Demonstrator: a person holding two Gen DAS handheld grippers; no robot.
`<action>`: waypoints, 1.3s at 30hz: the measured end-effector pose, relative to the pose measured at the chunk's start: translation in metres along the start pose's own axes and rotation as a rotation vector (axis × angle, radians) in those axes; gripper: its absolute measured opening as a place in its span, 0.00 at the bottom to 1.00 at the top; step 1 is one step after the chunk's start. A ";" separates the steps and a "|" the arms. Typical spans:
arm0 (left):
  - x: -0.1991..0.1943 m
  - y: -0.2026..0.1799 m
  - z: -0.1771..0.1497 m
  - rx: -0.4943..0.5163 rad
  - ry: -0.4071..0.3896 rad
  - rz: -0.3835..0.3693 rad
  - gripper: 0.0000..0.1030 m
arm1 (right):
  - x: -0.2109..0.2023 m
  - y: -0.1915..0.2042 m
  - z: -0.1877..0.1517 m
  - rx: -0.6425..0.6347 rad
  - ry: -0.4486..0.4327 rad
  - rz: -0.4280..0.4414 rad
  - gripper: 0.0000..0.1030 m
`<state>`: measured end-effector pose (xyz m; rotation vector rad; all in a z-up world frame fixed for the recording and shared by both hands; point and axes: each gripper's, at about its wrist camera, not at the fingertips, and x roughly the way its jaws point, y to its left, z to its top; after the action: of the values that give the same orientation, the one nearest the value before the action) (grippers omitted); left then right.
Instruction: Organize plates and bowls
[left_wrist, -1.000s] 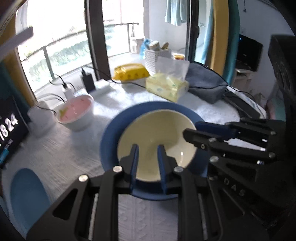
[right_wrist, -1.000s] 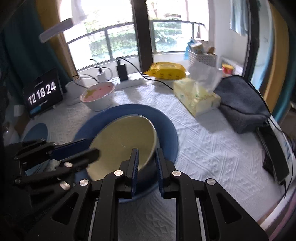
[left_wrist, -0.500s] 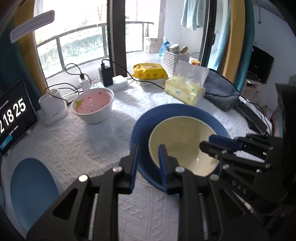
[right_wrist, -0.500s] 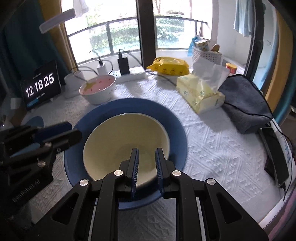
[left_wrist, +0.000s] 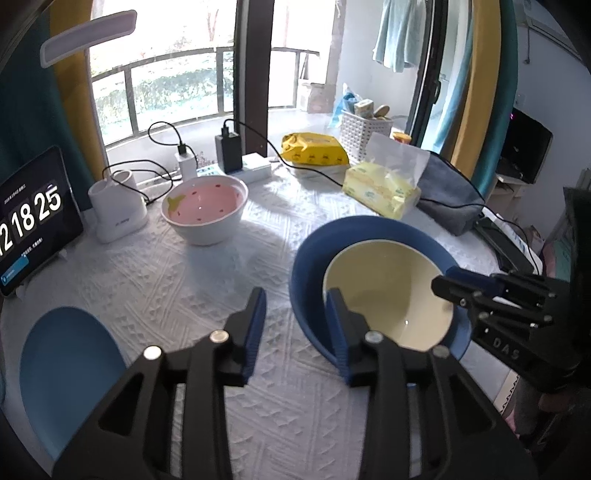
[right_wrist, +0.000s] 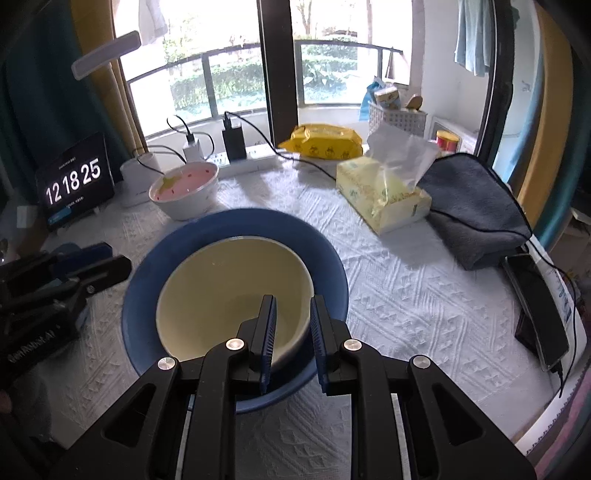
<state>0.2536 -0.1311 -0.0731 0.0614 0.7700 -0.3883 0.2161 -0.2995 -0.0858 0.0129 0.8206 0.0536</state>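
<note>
Now the right gripper (right_wrist: 291, 325) pinches the near wall of the cream bowl (right_wrist: 229, 291), steadying it inside the blue plate (right_wrist: 332, 266) mid-table. Beside the plate's edge, the left gripper (left_wrist: 295, 321), jaws just widened, holds nothing.

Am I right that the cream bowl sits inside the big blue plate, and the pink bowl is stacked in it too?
Not quite. The cream bowl does sit in the big blue plate, but the pink bowl is not stacked there: it stands by itself on the white tablecloth, farther back near the clock display. The right wrist view shows this, and the left wrist view agrees.
</note>
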 end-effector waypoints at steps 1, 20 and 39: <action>-0.001 0.002 0.000 -0.005 -0.002 0.001 0.35 | 0.000 0.001 -0.001 -0.004 -0.007 -0.005 0.20; -0.007 0.030 0.008 -0.062 -0.025 0.002 0.41 | 0.001 0.008 0.012 -0.013 -0.007 -0.014 0.21; 0.000 0.074 0.013 -0.153 -0.028 0.069 0.44 | 0.010 0.065 0.057 -0.104 -0.049 0.078 0.30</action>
<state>0.2888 -0.0651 -0.0698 -0.0606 0.7653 -0.2630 0.2617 -0.2340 -0.0518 -0.0512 0.7676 0.1691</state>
